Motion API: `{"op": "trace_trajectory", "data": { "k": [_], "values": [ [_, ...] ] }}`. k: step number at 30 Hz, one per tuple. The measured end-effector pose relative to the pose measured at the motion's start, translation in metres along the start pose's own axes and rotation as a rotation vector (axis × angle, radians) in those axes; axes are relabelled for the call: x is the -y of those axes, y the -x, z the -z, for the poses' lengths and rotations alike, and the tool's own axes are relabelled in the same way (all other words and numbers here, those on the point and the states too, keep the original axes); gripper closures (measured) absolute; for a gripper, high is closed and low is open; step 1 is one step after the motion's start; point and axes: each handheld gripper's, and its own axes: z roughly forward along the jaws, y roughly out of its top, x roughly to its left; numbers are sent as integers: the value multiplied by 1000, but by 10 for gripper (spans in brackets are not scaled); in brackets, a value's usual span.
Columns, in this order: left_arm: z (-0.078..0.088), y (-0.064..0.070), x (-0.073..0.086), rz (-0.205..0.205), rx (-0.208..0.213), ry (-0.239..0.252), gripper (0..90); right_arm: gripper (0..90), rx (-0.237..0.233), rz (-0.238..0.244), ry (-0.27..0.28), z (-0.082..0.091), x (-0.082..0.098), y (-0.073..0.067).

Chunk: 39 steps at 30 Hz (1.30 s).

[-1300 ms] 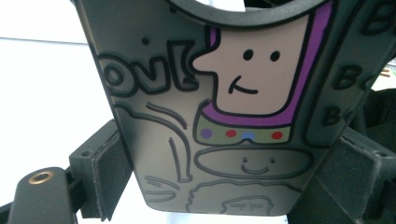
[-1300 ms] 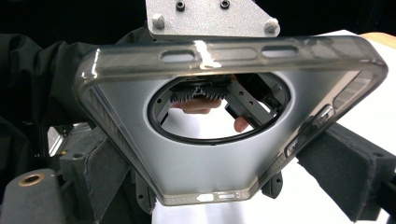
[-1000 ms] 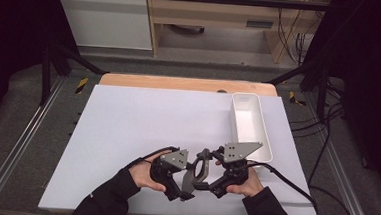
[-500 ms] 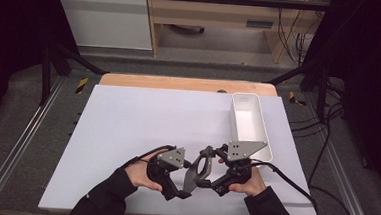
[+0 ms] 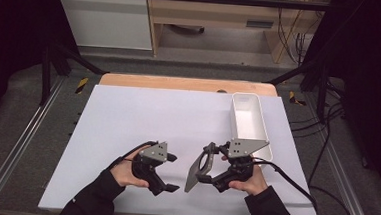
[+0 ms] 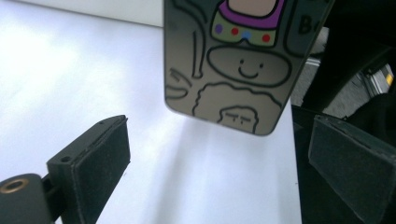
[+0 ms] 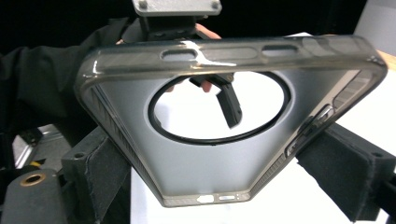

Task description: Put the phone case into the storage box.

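A smoky translucent phone case [image 5: 193, 171] with a round ring cut-out hangs just above the white table top [image 5: 128, 113], near the front edge. My right gripper [image 5: 206, 164] is shut on it; in the right gripper view the case [image 7: 187, 163] sits clamped by its long sides between the two pads. My left gripper [image 5: 172, 172] stands open a little to the left of the case, not touching it. In the left gripper view the case's back [image 6: 233, 60], printed with cartoon figures, hangs ahead of the open left gripper [image 6: 224, 154]. Through the ring, the left gripper [image 7: 224, 98] shows beyond.
A white oblong bin [image 5: 267, 137] stands at the table's right side, just behind my right hand. A wooden strip [image 5: 180, 83] runs along the far edge. Cables [image 5: 294, 179] trail off to the right.
My left gripper has drawn back to the left, away from the case, and its jaws now stand apart. The case stays in my right gripper.
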Motion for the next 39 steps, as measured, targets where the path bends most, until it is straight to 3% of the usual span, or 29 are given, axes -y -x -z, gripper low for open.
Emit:
{"op": "trace_trajectory", "data": {
  "k": [5,17,22,28,39],
  "values": [
    [13,-3,10,57,-60,41,46,120,39,-10,-4,1,-1,1],
    [43,-12,41,196,-251,137,41,120,111,-35,-2,9,-6,4],
    [56,-14,54,251,-352,183,40,120,147,-46,4,12,-9,5],
    [69,-16,72,308,-430,225,38,121,188,-66,6,17,-12,7],
    [76,-19,89,342,-471,229,31,121,278,-99,17,30,-22,12]
  ]
}}
